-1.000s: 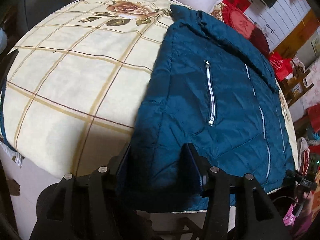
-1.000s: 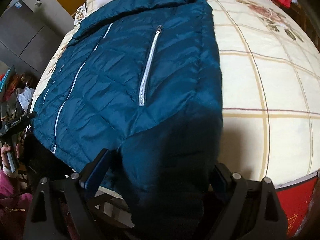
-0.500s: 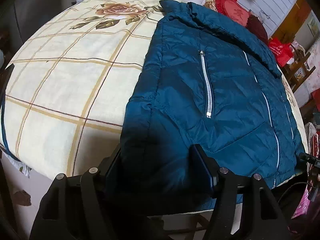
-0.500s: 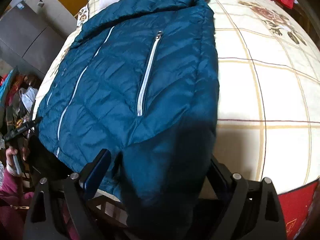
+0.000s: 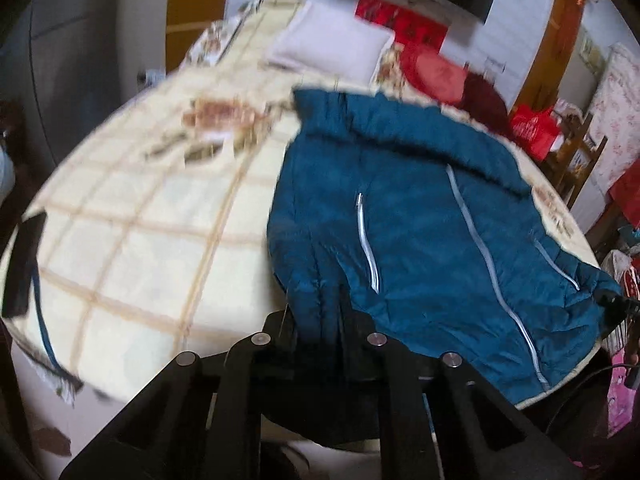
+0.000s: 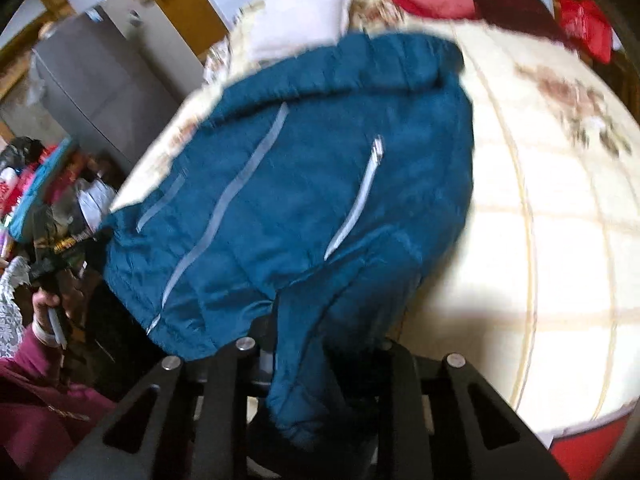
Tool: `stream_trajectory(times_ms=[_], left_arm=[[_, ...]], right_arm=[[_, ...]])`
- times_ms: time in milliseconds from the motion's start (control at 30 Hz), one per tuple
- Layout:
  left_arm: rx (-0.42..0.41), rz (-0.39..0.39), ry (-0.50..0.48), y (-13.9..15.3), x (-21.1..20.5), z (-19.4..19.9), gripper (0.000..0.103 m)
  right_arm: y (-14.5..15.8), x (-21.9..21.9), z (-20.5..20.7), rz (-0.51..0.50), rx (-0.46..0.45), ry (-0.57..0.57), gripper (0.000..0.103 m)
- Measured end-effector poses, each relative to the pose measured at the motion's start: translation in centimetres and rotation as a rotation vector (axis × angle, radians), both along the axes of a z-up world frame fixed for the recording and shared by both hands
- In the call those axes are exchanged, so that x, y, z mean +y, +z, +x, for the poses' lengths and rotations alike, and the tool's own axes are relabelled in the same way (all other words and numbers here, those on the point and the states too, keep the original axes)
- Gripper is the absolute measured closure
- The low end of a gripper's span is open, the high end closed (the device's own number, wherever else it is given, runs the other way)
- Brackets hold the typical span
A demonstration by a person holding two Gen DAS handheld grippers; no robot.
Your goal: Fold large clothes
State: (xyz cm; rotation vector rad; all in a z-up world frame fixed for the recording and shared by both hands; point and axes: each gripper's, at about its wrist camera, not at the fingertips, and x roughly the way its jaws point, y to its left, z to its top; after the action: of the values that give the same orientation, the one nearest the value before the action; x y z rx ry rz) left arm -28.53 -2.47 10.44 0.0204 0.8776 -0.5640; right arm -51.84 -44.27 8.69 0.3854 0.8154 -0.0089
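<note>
Both tool tips vanish inside bunched, blurred jacket (image 5: 420,216) fabric.

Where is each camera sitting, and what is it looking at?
Left wrist: sits on the left gripper, looking along its fingers up the bed toward the pillow; gripper shut on the jacket hem.
Right wrist: sits on the right gripper, same direction from the other corner; gripper shut on the jacket; a hand shows at left.
Both share jacket, bed and pillow.
</note>
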Motion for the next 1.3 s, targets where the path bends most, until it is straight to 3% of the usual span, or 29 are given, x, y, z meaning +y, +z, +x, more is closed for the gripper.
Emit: stream_trajectory(times_ms=[233,467,767,1133,1300], left_arm=[[-0.108,-0.09,0.053,4.4,-0.4,3.3,0.068],[-0.173,-0.128,0.09,7.2,-2.1,6.3,0.068],[-0.248,-0.053,0.109,8.0,-4.0,7.2,0.068],[-0.27,-0.045,0.129,9.5,-6.0,10.5,0.068],[-0.396,0.033,0.229,11.1,-8.4,14.0,0.067]], right_arm=[[4.9,-2.2,1.8,-0.029,-0.169,-0.062,0.08],[8.0,-4.1,4.3,-0.033,-0.247,-0.122,0.08],[8.7,-5.0,5.8,-0.045,-0.26,-0.135,0.08],[10.8,-6.4,9.3,-0.092,-0.253,-0.156,0.08],[12.2,-8.1,13.5,-0.12,-0.25,-0.187,0.08]])
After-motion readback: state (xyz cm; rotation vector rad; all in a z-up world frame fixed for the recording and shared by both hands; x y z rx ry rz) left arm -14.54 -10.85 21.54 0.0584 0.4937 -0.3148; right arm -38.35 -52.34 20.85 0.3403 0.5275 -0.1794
